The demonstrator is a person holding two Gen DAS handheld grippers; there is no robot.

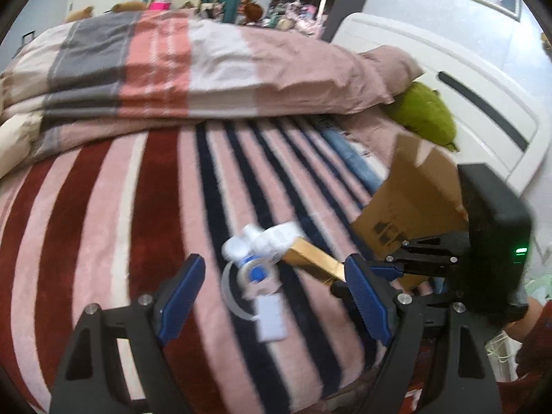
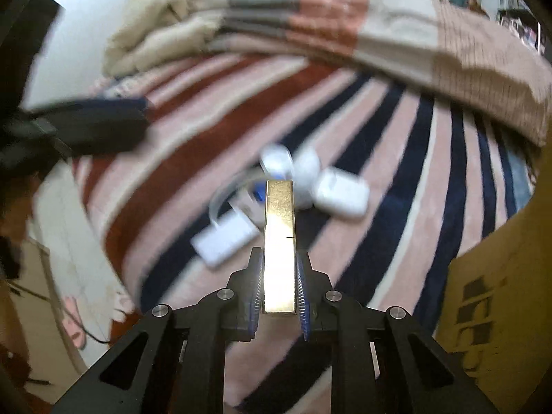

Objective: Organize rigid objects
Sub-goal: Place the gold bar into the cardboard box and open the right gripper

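My right gripper is shut on a long gold box and holds it above the striped blanket; the box also shows in the left wrist view, with the right gripper beside it. My left gripper is open and empty above a pile of small white objects: a white adapter with a cable, a blue-and-white piece and white cases. The left gripper shows blurred at the left of the right wrist view.
A brown cardboard box stands at the right on the bed, also in the right wrist view. A folded quilt lies behind, a green pillow by the white headboard.
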